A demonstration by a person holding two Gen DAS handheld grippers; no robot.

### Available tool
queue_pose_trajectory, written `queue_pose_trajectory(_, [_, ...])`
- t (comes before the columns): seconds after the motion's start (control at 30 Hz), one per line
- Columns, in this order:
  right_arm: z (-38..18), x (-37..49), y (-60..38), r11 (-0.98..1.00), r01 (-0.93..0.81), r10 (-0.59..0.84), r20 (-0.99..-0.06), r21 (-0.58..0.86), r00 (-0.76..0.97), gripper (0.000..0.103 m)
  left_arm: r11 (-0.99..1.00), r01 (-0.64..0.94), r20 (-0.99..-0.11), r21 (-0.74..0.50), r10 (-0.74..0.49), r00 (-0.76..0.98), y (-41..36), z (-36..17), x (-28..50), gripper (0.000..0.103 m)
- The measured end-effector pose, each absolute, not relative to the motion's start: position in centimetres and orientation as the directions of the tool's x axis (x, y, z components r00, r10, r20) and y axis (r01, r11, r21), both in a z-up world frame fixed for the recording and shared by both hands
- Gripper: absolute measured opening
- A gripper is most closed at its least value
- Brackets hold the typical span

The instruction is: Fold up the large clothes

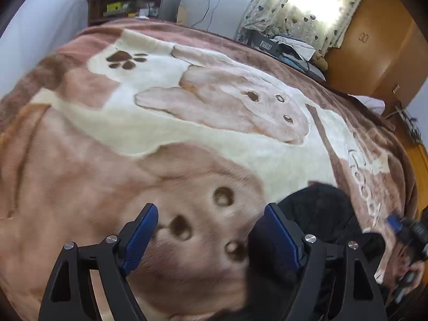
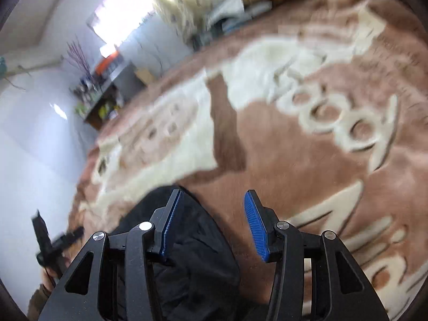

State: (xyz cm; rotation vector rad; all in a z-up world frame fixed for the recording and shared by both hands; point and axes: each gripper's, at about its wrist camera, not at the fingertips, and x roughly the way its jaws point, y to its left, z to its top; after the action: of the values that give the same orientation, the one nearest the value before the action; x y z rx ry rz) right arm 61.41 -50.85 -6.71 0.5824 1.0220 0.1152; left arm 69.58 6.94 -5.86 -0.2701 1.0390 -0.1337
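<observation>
A black garment (image 1: 323, 211) lies bunched on the bed's brown and cream rabbit blanket (image 1: 187, 139). In the left wrist view it sits at the lower right, beside and under my right finger. My left gripper (image 1: 210, 215) is open and empty above the blanket. In the right wrist view the garment (image 2: 198, 254) lies low in the middle, under my left finger. My right gripper (image 2: 211, 203) is open and empty just above it. The right gripper also shows in the left wrist view (image 1: 401, 227), and the left gripper shows blurred in the right wrist view (image 2: 50, 238).
A grey shelf unit (image 1: 133, 2) with small items stands past the bed's far edge. A pile of clothes and a box (image 1: 283, 50) sits under the curtained window (image 1: 307, 2). A wooden wardrobe (image 1: 374, 42) stands on the right.
</observation>
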Motion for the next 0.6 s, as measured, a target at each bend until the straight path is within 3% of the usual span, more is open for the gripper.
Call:
queue_pose_trajectory(0.1, [-9.6, 62.8, -48.4, 0.862, 0.095, 0.419, -0.806, 0.497, 0.418, 0.048, 0.953, 0.066, -0.868, -0.295, -0.296, 0.399, 3.9, -8.4, 71.5, 0.081])
queue_pose_trajectory(0.17, [-11.0, 63.1, -47.1, 0.877, 0.065, 0.42, -0.827, 0.475, 0.374, 0.049, 0.972, 0.091, -0.91, -0.218, -0.236, 0.341, 1.8, -10.7, 72.3, 0.081])
queue_pose_trajectory(0.23, [-11.7, 63.1, -46.9, 0.857, 0.048, 0.462, -0.807, 0.513, 0.369, 0.049, 0.966, 0.128, -0.921, -0.223, -0.252, 0.298, 0.6, -12.2, 72.4, 0.081])
queue_pose_trajectory(0.37, [-13.2, 63.2, -46.7, 0.833, 0.029, 0.514, -0.792, 0.552, 0.329, 0.057, 0.964, 0.147, -0.936, -0.222, -0.253, 0.246, -0.7, -14.5, 72.1, 0.081])
queue_pose_trajectory(0.5, [-14.2, 63.4, -46.3, 0.842, 0.056, 0.503, -0.818, 0.537, 0.278, 0.057, 0.971, 0.124, -0.946, -0.205, -0.229, 0.232, -1.3, -15.2, 72.1, 0.081])
queue_pose_trajectory(0.57, [-14.2, 63.2, -46.1, 0.829, 0.06, 0.523, -0.81, 0.555, 0.266, 0.054, 0.967, 0.132, -0.945, -0.218, -0.243, 0.218, -1.3, -15.1, 71.9, 0.072])
queue_pose_trajectory(0.6, [-14.0, 63.1, -46.0, 0.83, 0.047, 0.526, -0.806, 0.556, 0.271, 0.046, 0.963, 0.138, -0.943, -0.23, -0.256, 0.213, -1.4, -15.1, 72.1, 0.06])
